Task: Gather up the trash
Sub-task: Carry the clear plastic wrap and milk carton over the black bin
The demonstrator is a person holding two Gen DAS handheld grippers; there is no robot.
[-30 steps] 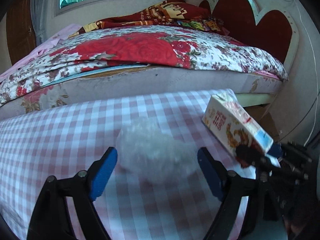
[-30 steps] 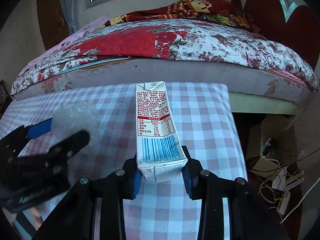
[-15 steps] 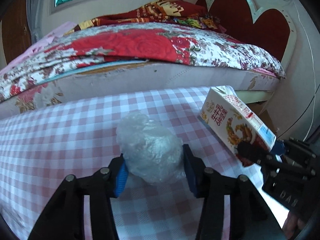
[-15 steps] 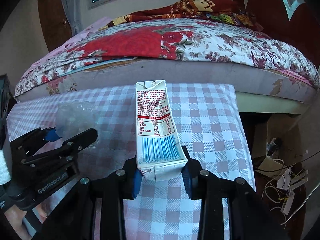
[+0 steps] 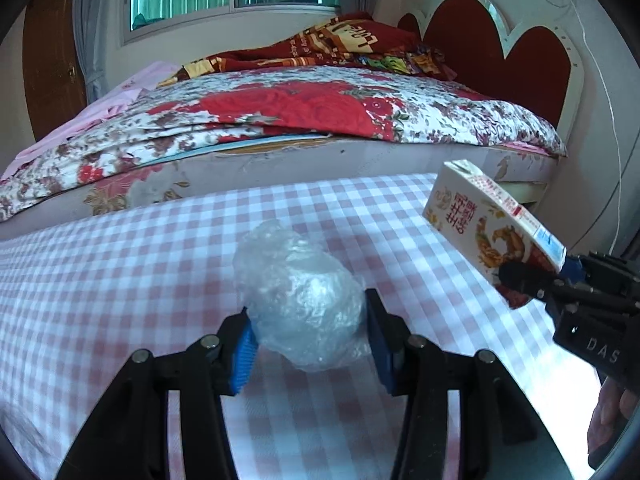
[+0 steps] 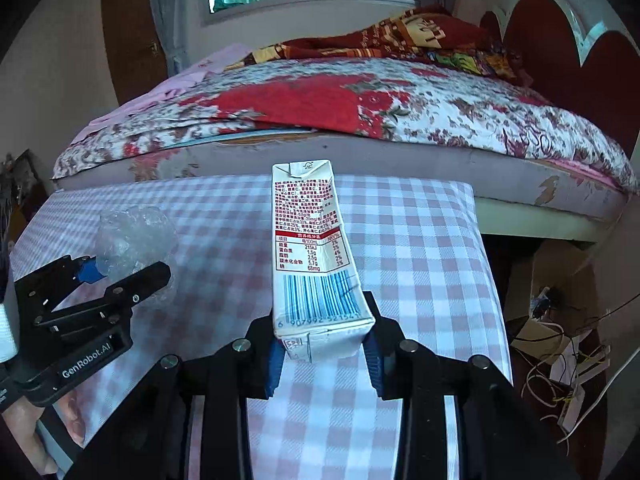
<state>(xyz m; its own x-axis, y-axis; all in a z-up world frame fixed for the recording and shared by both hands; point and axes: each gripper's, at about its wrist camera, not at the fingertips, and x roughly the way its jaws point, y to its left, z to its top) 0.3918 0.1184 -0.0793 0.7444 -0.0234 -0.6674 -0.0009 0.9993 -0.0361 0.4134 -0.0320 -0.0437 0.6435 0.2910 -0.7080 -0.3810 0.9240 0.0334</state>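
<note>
Black fingers (image 5: 236,344) with blue pads, silver screws.

Both wrist views look low and close across the checked table (image 5: 140,260) toward the bed (image 6: 360,112), side by side, each catching the other's gripper at its inner edge.

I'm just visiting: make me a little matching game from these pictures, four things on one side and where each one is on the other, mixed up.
Things:
1. milk carton
2. crumpled clear plastic bag
3. checked tablecloth
4. floral quilt

Places:
A. spread over the bed
B. clamped in the left gripper
C. under both grippers, covering the table
D. clamped in the right gripper

Pairs: 1-D, 2-B, 3-C, 4-A
</note>
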